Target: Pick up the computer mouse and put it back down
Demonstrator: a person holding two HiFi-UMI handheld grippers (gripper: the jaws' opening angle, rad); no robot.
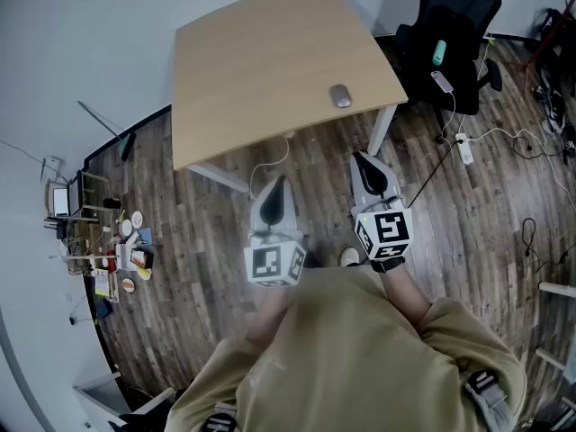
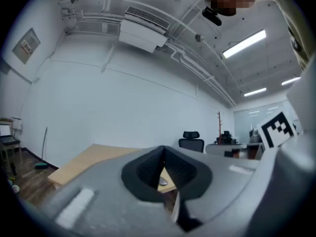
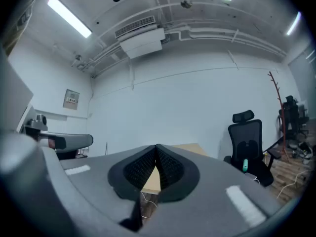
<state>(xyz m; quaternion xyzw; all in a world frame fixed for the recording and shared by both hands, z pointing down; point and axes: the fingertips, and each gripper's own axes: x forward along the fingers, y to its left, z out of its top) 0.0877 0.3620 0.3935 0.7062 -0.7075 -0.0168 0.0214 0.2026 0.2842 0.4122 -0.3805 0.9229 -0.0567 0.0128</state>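
A grey computer mouse (image 1: 340, 95) lies near the front right edge of the light wooden table (image 1: 261, 70). Both grippers hang over the floor in front of the table, well short of the mouse. My left gripper (image 1: 278, 181) has its jaws together with nothing between them. My right gripper (image 1: 361, 158) is also shut and empty, just below the table's right front corner. In the left gripper view the mouse (image 2: 163, 182) shows small through the gap under the closed tips of the left gripper (image 2: 164, 149). In the right gripper view the right gripper (image 3: 156, 147) shows only the table edge (image 3: 150, 179) beyond it.
A black office chair (image 1: 450, 25) stands right of the table, with cables and a power strip (image 1: 464, 148) on the wooden floor. The table's white legs (image 1: 382, 130) are close to the right gripper. Shelving with small clutter (image 1: 99, 241) sits at the left.
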